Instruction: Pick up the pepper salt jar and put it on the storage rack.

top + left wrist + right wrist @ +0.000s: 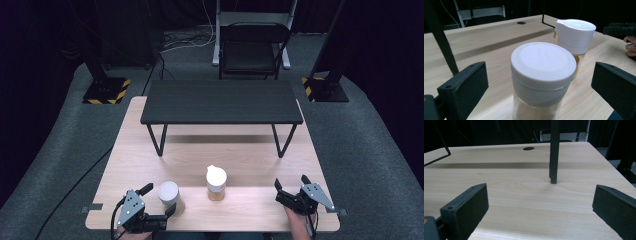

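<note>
Two jars stand near the front edge of a pale wooden counter (150, 150) as the left hand-held gripper (159, 202) closes in on the nearer one, its jaws spread wide on either side of the flat-lidded jar (170, 197) and touching neither wall. At lower left of the high view, that jar sits upright between the black pads; in the left gripper view its broad white lid tops a clear body holding a tan powder. Just beyond it, toward the centre of the frame, stands the spout-capped jar (216, 182), close enough that a jaw swinging wide could knock it over, a risk judged from the narrow gap between them. A squeeze taken high on the lid rather than the body could also let the smooth jar slip or tip. At lower right, the right hand-held gripper (292, 189) hovers released over bare wood, well apart from both jars. A low black shelf (221, 101) spans the counter's far half.
</note>
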The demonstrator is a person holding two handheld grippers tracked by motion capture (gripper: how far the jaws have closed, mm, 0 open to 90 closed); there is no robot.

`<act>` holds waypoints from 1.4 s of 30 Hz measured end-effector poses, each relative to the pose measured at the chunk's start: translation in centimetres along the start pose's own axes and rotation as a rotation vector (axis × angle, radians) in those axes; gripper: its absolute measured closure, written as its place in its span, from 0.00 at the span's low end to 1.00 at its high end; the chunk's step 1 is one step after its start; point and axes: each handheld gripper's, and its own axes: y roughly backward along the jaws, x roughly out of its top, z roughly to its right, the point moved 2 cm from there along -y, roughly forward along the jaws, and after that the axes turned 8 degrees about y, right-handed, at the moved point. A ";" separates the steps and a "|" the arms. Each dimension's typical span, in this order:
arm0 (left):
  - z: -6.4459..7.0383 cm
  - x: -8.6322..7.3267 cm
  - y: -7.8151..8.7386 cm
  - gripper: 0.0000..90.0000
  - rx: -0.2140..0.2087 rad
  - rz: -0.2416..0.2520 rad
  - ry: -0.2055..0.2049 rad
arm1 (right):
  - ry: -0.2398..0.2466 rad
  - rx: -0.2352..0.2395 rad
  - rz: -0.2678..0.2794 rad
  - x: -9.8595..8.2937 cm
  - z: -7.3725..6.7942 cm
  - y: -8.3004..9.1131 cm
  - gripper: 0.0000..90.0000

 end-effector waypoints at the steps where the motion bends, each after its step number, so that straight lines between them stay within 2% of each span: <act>1: 0.2 0.0 -0.2 0.00 0.008 -0.004 -0.004 | -0.002 0.000 0.000 0.0 0.0 0.0 0.00; 3: 0.0 0.2 -0.6 0.01 -0.003 -0.017 -0.002 | -0.003 0.000 0.000 0.0 0.0 0.0 0.00; 6: 0.1 0.4 -1.1 0.01 0.003 -0.033 0.000 | -0.002 -0.001 0.000 0.0 0.0 0.0 0.00; 11: 0.5 0.6 -1.7 0.05 0.031 -0.055 0.005 | -0.006 0.002 0.000 0.0 0.1 0.0 0.00; 15: 0.9 0.8 -2.0 0.19 0.065 -0.074 0.000 | -0.010 0.002 0.001 0.0 0.1 0.0 0.00; 16: 0.9 0.8 -2.0 0.24 0.061 -0.077 -0.004 | -0.012 0.002 0.001 0.0 0.1 0.0 0.00; 18: 1.2 0.5 -1.9 0.34 0.054 -0.065 -0.032 | -0.013 0.002 0.000 0.0 0.2 0.0 0.00; 19: 1.5 0.6 -2.0 0.37 0.065 -0.068 -0.041 | -0.012 0.003 0.001 0.0 0.2 0.0 0.00; 25: 1.6 0.7 -2.0 0.37 0.072 -0.071 -0.030 | -0.014 0.005 0.001 0.0 0.2 0.0 0.00; 30: 2.2 0.8 -2.3 0.37 0.094 -0.069 -0.017 | -0.009 0.005 0.000 0.0 0.2 0.0 0.00; 34: 2.3 1.1 -2.5 0.37 0.088 -0.070 -0.006 | -0.009 0.003 0.001 0.0 0.1 0.0 0.00; 38: 2.4 1.9 -2.2 0.37 0.076 -0.058 0.005 | -0.011 0.003 0.001 0.0 0.1 0.0 0.00; 42: 2.9 3.2 -2.0 0.37 0.067 -0.053 -0.021 | -0.019 -0.005 0.010 -0.2 0.1 0.1 0.00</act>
